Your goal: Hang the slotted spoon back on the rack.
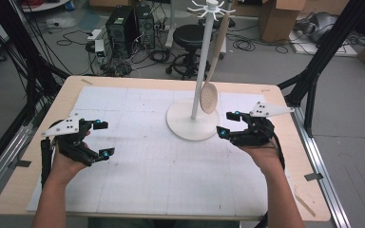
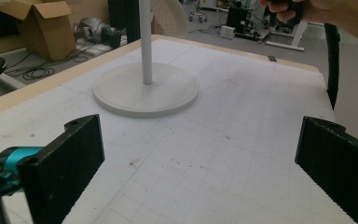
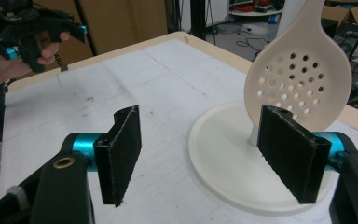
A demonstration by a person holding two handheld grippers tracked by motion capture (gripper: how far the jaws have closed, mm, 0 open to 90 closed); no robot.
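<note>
A white stand, with a round base (image 1: 183,127) and a thin pole (image 1: 201,61), sits at the back middle of the table. From one of its top hooks hangs a cream perforated spoon (image 1: 209,97), its bowl just above the base. My right gripper (image 1: 227,124) is open beside the base's right edge, nothing between its jaws. In the right gripper view the spoon's bowl (image 3: 303,74) hangs beyond the right jaw, above the base (image 3: 223,158). My left gripper (image 1: 103,139) is open and empty over the left of the table, facing the base (image 2: 168,95).
A white gridded mat (image 1: 142,161) covers most of the wooden table (image 1: 19,190). Behind the table stand a black stool (image 1: 188,35), computer towers (image 1: 123,23) with loose cables, and cardboard boxes (image 1: 278,16). Black frame struts (image 1: 313,71) rise at both sides.
</note>
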